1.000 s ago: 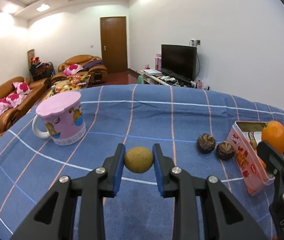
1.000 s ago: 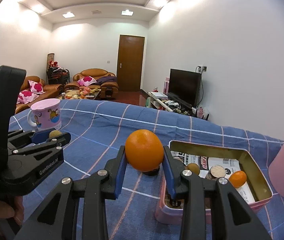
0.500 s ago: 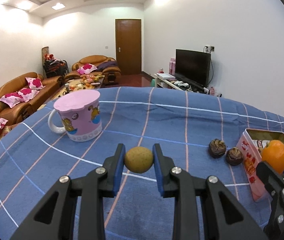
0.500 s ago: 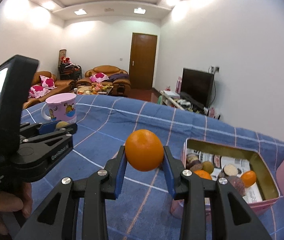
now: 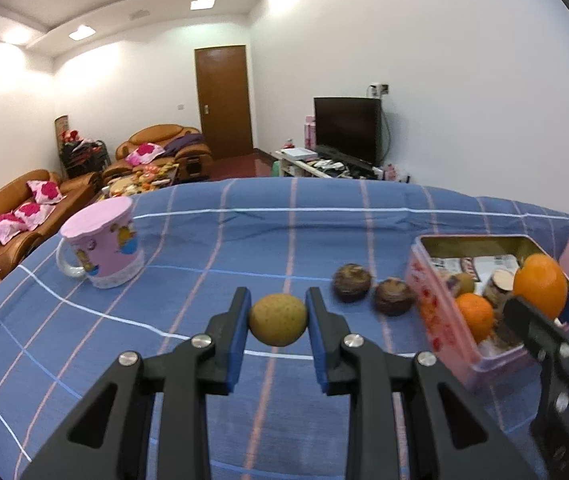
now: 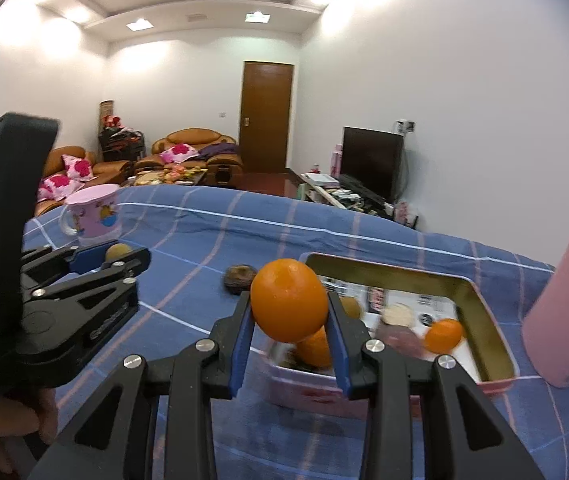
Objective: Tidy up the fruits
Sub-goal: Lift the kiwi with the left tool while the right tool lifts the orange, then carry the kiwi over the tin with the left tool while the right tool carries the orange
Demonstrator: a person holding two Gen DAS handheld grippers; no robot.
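My left gripper (image 5: pixel 278 318) is shut on a small yellow-brown round fruit (image 5: pixel 278 319), held above the blue checked cloth. My right gripper (image 6: pixel 289 316) is shut on an orange (image 6: pixel 288 300), which hangs over the near left corner of the pink tin (image 6: pixel 488 308). The tin (image 5: pixel 428 300) holds two more oranges (image 6: pixel 442 334) and several other small fruits. Two dark brown fruits (image 5: pixel 351 282) lie on the cloth just left of the tin. In the right wrist view the left gripper (image 6: pixel 118 256) shows at the left with its fruit.
A pink mug (image 5: pixel 102 246) stands upside down at the back left of the blue cloth (image 5: pixel 244 236). A tall pink container (image 6: pixel 564 292) stands right of the tin. A hand (image 6: pixel 24 416) holds the left gripper's handle. Sofas, a door and a television lie beyond.
Both grippers have swung right across the cloth with their fruits. The tin now lies closer, and the orange has come over its near left corner.
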